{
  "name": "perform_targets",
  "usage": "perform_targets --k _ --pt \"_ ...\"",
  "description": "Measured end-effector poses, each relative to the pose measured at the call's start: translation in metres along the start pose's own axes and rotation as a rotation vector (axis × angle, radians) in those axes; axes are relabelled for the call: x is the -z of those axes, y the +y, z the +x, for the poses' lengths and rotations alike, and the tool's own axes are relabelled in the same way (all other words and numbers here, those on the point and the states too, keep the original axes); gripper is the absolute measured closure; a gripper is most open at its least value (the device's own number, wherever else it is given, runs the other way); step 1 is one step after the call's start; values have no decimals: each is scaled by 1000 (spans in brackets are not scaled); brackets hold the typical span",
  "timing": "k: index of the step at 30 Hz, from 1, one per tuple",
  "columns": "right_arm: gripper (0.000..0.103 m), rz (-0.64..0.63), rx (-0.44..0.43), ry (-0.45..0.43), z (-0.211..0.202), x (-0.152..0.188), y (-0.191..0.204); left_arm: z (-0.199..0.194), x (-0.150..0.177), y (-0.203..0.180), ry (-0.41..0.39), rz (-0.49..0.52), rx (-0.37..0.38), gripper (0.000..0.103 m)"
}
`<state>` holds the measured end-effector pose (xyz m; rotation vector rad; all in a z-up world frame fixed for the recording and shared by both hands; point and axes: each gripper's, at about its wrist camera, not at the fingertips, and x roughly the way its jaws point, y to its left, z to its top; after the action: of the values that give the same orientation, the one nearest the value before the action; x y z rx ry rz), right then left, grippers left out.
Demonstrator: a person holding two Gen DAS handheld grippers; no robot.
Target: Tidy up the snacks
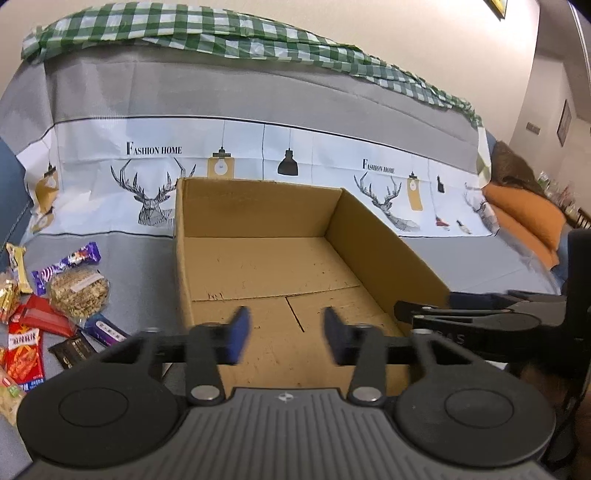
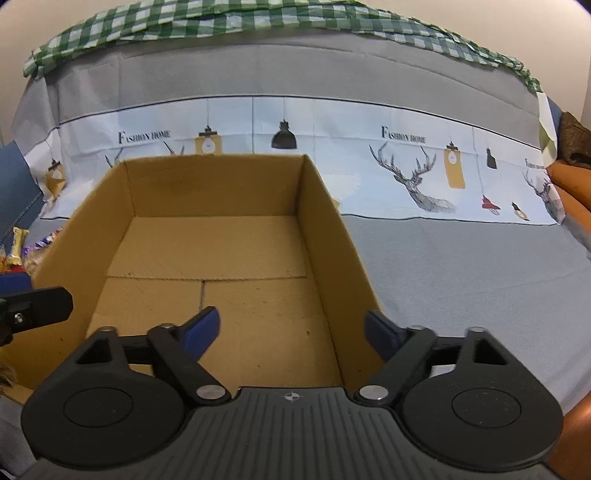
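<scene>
The snacks (image 1: 55, 306) are all heaped on the grey cover to the left of the cardboard box (image 1: 384, 243): a purple bar, a clear bag of something crumbly and tan, red packets, a gold wrapper, a couple of dark ones. They're right at the edge of the left camera's view, so I can't really read what most of them are. None are in the box.

The left gripper (image 1: 282, 332) sits over the box's near end, blue fingers fairly close together with nothing between them, just bare cardboard floor behind.

The right gripper (image 2: 291, 332) is spread a lot wider and straddles the box's right wall, one finger inside, one outside, not pinching it as far as I can see.

Behind the box is a cloth (image 2: 369, 166) with deer and lamp prints, and a green checked cloth (image 2: 258, 18) along the top.
</scene>
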<state>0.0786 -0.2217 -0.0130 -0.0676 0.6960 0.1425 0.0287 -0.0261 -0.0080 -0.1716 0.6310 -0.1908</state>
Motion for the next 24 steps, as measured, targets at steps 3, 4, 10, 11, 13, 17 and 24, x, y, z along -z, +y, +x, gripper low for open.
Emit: perform_targets --k 3,4,10,11,13,17,24 --pt "55 9 -61 -28 -4 -3 10 -8 -6 20 29 -57 34 75" --pt "63 21 -88 -39 -6 -4 13 -11 -9 30 39 -78 41 75" --pt "67 -3 -240 -123 -25 -13 53 -14 -29 106 151 -135 -70 74" --pt "67 -26 -250 -130 -24 -14 62 -13 -27 122 173 -166 -106 74" --pt "65 -56 -306 -159 -30 -16 84 -12 -18 157 199 -277 -177 74" --pt "64 -123 -423 -198 -37 -17 129 -21 -5 209 216 -527 -244 59" --pt "58 -266 -534 -131 -16 0 208 -21 -1 239 261 -621 -401 46"
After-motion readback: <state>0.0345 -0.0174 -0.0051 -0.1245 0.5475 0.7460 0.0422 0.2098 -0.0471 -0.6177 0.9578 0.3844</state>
